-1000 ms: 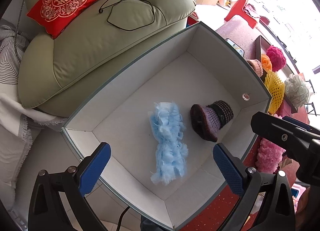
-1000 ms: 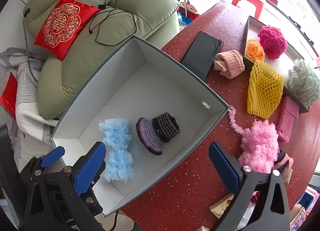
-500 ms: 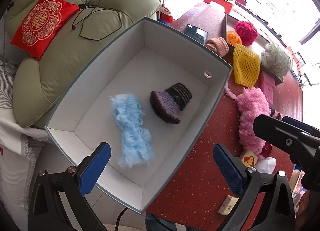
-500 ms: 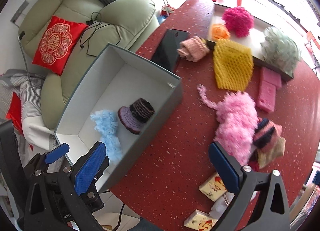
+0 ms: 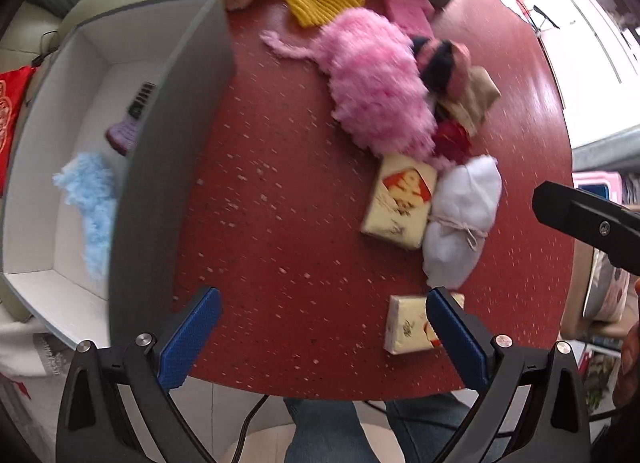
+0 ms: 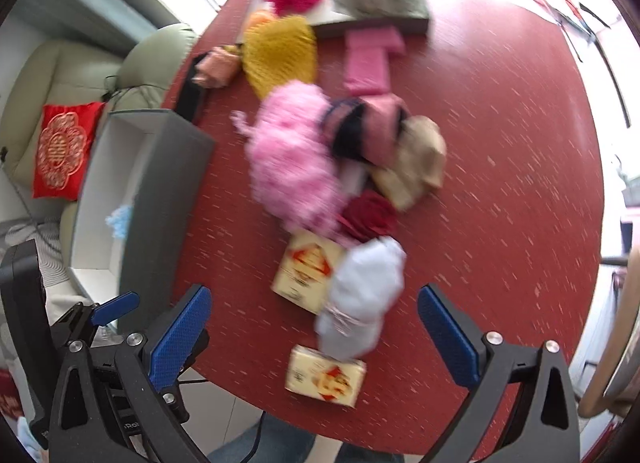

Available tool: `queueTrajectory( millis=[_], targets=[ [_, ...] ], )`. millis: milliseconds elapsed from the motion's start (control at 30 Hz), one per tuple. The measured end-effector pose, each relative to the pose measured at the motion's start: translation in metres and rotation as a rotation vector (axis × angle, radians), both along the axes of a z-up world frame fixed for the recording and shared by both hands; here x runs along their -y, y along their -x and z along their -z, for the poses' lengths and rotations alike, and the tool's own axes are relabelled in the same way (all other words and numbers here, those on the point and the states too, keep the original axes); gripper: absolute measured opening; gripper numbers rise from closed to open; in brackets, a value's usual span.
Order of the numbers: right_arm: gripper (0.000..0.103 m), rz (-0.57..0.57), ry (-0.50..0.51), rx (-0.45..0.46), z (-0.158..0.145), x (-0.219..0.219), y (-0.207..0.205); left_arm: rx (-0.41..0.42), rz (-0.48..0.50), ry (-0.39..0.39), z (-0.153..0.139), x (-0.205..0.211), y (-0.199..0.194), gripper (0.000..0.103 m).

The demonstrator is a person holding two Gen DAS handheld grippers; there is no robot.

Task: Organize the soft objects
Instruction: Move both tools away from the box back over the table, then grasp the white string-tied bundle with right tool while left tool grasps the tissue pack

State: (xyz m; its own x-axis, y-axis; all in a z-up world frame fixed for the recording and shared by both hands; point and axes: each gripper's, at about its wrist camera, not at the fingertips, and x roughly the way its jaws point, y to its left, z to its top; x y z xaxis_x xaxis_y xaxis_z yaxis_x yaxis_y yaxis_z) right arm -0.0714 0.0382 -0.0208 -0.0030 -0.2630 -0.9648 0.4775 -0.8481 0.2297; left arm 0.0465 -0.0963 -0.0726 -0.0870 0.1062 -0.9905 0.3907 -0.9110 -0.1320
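Left wrist view: left gripper (image 5: pixel 322 333) fingers apart, empty, above the red bench (image 5: pixel 288 199) — right gripper (image 6: pixel 314 333) likewise (white pouch (image 6: pixel 366 295) between its fingers).

The box wall (image 5: pixel 168 151) hides most of the knitted bootie (image 5: pixel 127 131); right-wrist view seems motion-blurred.
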Motion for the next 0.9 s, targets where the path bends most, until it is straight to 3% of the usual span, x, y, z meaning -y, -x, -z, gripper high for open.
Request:
queueTrajectory(
  millis=[233,400,667,800,900],
  targets=[
    [0.103,0.148,-0.108,0.071,0.041,-0.099,-0.011,0.085,0.137,-0.048,0.037,-0.069,0.005,0.103],
    [0.103,0.223,-0.136,0.121,0.063,-0.140,-0.016,0.123,0.123,-0.048,0.060,-0.099,0.011,0.103],
    [0.103,0.210,-0.145,0.134,0.073,-0.156,-0.013,0.180,0.102,-0.001,0.089,-0.125,0.015,0.103],
    [0.103,0.171,-0.142,0.126,0.073,-0.144,-0.008,0.189,0.071,0.062,0.091,-0.103,0.007,0.103],
    [0.103,0.153,-0.120,0.131,0.073,-0.124,-0.002,0.173,0.022,0.064,0.087,-0.075,0.001,0.103]
  ],
)
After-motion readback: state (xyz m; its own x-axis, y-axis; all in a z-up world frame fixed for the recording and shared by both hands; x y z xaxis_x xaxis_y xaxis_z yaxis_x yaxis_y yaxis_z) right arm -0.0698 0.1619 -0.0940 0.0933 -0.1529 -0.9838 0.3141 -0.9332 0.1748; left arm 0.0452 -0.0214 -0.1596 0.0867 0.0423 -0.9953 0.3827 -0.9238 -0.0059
